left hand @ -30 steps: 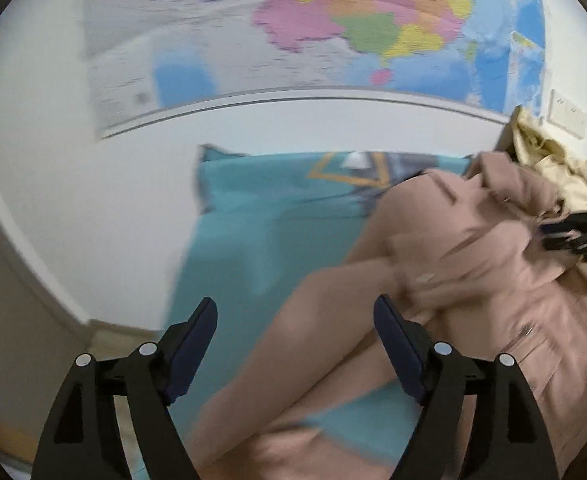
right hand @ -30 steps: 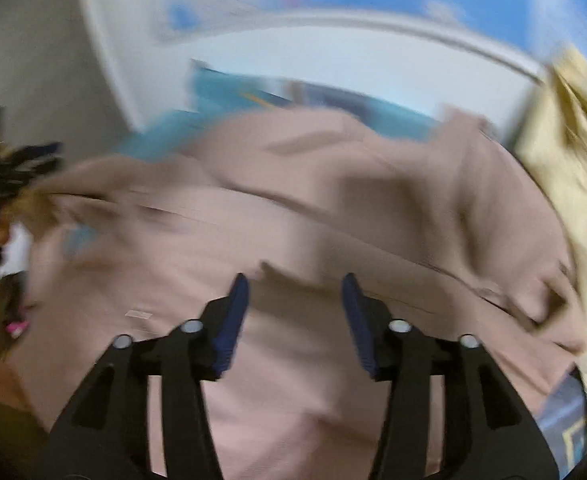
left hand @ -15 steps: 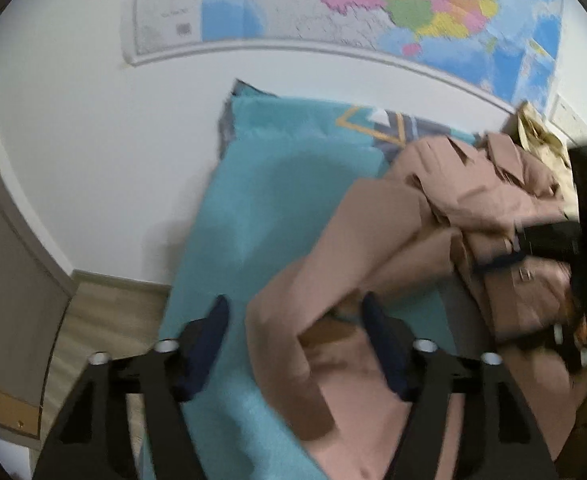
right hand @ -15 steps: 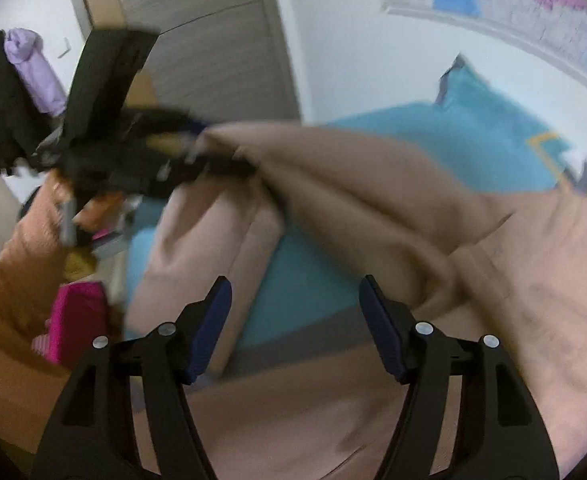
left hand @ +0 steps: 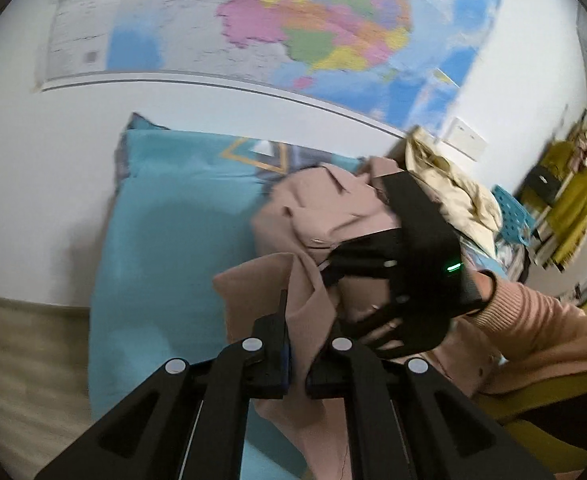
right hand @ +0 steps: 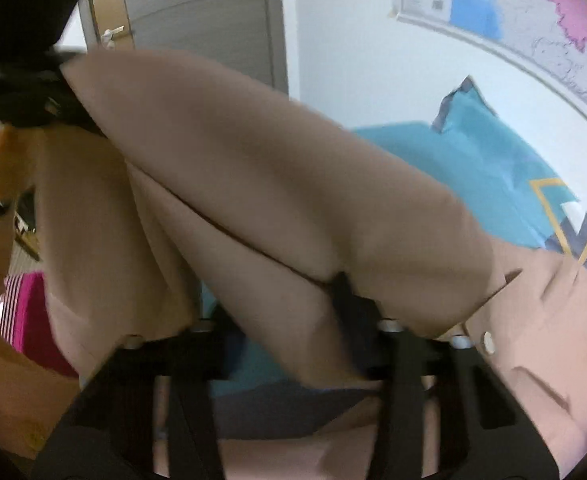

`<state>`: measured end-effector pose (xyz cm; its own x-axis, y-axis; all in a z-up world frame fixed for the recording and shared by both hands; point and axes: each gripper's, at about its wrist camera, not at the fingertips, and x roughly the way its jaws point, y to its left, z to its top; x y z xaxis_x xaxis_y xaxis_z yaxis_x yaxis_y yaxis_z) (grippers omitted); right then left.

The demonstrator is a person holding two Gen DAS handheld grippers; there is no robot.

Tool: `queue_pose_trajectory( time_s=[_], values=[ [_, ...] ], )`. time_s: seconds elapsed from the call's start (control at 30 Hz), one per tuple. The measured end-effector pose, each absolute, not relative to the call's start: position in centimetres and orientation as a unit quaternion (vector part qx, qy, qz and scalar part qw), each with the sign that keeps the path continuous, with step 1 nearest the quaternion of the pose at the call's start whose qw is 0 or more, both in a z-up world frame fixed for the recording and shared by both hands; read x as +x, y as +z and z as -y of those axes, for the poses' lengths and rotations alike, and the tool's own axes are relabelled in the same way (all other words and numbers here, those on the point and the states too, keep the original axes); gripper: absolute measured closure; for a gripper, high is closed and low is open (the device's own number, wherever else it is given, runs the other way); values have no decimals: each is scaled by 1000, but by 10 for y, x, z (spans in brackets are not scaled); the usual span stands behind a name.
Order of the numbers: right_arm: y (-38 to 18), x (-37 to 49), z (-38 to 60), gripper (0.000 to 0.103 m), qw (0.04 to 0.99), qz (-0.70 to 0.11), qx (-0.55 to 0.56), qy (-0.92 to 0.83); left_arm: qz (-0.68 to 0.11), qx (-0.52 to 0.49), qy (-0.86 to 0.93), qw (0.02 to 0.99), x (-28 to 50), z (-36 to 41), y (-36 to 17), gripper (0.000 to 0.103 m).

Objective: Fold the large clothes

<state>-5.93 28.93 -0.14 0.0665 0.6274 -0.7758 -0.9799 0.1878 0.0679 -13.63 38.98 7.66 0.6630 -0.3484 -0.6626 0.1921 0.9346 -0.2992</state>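
Observation:
A large dusty-pink coat (left hand: 325, 216) lies on a teal bedspread (left hand: 161, 240). My left gripper (left hand: 298, 344) is shut on a fold of the coat's sleeve and holds it up. The other gripper's black body (left hand: 409, 276) is just beyond it, over the coat. In the right wrist view the lifted sleeve (right hand: 253, 184) drapes over my right gripper (right hand: 293, 332) and hides its fingertips; the cloth runs up left to the left gripper (right hand: 25, 92). A coat button (right hand: 488, 337) shows at the lower right.
A map hangs on the white wall (left hand: 293, 32) behind the bed. A cream garment (left hand: 449, 188) is piled at the bed's far right. A grey door (right hand: 201, 20) and a pink item (right hand: 33, 320) are at the left of the right wrist view.
My left gripper has shut on the coat sleeve and raised it. The right gripper has come in close beneath the lifted sleeve, which now covers its fingers.

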Motion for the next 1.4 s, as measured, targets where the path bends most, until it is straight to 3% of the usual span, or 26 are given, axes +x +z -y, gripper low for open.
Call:
queue_pose_trajectory(
  time_s=[0.03, 0.13, 0.2, 0.27, 0.33, 0.43, 0.57, 0.67, 0.7, 0.73, 0.77, 0.83, 0.93, 1.0, 1.07, 1.13, 1.3, 1.4],
  values=[
    [-1, -57, -281, 87, 681, -358, -235, 593, -388, -104, -162, 901, -136, -385, 76, 99],
    [14, -42, -250, 91, 687, -366, -180, 601, -388, -109, -179, 897, -138, -380, 77, 99],
    [25, -26, -228, 80, 711, -371, -142, 580, -382, -124, -193, 895, -138, -383, 79, 99],
    [37, -26, -205, 56, 715, -369, -114, 583, -382, -136, -191, 894, -135, -387, 79, 99],
    [46, -41, -190, 53, 684, -368, -94, 623, -388, -156, -191, 888, -129, -391, 76, 99],
    [45, -77, -199, 22, 653, -359, -110, 658, -392, -175, -192, 883, -120, -393, 73, 99],
    [29, -113, -235, 22, 612, -362, -111, 695, -402, -197, -190, 874, -106, -389, 73, 99],
    [26, -120, -256, 20, 644, -351, -112, 670, -402, -203, -195, 871, -101, -382, 76, 99],
    [23, -116, -262, 22, 655, -362, -102, 656, -403, -204, -199, 870, -97, -376, 79, 99],
    [21, -108, -266, 39, 665, -371, -82, 643, -403, -204, -201, 869, -94, -373, 80, 99],
    [19, -101, -267, 69, 668, -377, -64, 639, -405, -204, -202, 868, -92, -369, 81, 99],
    [22, -88, -259, 100, 662, -392, -37, 638, -411, -199, -212, 864, -84, -359, 83, 99],
    [46, -72, -220, 100, 651, -366, 8, 665, -399, -191, -233, 866, -79, -350, 95, 99],
    [76, -58, -179, 100, 639, -344, 55, 686, -374, -191, -256, 871, -78, -347, 113, 87],
    [105, -39, -135, 100, 648, -312, 97, 688, -327, -188, -279, 883, -82, -344, 136, 61],
    [128, -16, -90, 100, 679, -291, 128, 662, -285, -180, -281, 899, -89, -344, 152, 44],
    [131, 33, 14, 100, 770, -293, 161, 543, -276, -184, -274, 903, -81, -338, 139, 41],
    [90, 60, 55, 96, 794, -377, 121, 462, -334, -146, -214, 906, -64, -322, 97, 41]
  ],
)
